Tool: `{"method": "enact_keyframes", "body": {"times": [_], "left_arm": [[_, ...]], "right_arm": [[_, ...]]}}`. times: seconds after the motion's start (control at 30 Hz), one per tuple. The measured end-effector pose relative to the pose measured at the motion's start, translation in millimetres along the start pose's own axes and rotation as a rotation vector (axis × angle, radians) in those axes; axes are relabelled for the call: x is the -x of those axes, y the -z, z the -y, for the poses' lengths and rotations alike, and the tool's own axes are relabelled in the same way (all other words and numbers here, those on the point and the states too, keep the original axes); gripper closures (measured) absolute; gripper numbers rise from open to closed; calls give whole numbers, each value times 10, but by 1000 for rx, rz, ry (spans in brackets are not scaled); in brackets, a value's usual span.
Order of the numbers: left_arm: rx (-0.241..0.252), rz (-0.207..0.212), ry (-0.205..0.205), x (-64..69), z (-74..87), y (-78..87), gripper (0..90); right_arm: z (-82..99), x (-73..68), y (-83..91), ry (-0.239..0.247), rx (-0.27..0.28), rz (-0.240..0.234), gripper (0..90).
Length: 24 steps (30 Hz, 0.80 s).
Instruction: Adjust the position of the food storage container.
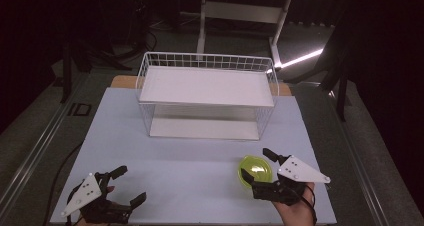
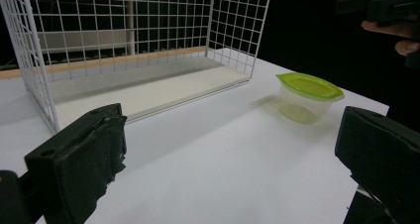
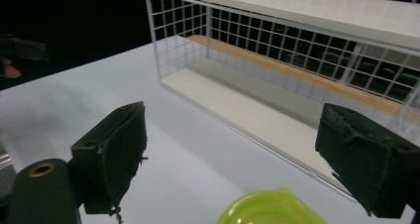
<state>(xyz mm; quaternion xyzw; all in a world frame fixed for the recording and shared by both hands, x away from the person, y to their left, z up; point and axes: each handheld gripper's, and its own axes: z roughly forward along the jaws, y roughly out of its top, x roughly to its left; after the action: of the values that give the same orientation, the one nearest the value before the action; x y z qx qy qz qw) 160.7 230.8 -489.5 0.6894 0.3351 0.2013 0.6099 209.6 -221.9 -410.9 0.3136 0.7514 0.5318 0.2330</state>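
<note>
A small clear tub with a lime-green lid (image 1: 255, 170) sits on the white table, front right; it also shows as the tub (image 2: 307, 97) and the green lid (image 3: 270, 209). My right gripper (image 1: 257, 165) is open with its jaws on either side of the tub, not closed on it. The right gripper (image 3: 247, 159) has the lid low between its pads. My left gripper (image 1: 131, 185) is open over bare table at the front left, and the left gripper (image 2: 237, 159) holds nothing. A white wire rack (image 1: 206, 93) with two shelves stands behind.
The wire rack (image 2: 133, 50) has an open front and a low bottom shelf (image 3: 257, 115). The white table top (image 1: 190, 161) stretches between the rack and the grippers. Dark floor and a desk frame (image 1: 240, 16) lie beyond the table.
</note>
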Motion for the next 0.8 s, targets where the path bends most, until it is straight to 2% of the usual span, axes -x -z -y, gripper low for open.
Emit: {"method": "enact_keyframes", "body": {"times": [0.4,0.6,0.8], "left_arm": [[4,0,-4,5,-4,-3,4],[5,0,-5,4,-6,-6,4],[2,-1,-6,3,-5,-10,4]], "right_arm": [[148,346,64,-39,-33,104,160],[253,477,166,-61,-54,152,233],[420,572,237,-100,-105,193,346]]}}
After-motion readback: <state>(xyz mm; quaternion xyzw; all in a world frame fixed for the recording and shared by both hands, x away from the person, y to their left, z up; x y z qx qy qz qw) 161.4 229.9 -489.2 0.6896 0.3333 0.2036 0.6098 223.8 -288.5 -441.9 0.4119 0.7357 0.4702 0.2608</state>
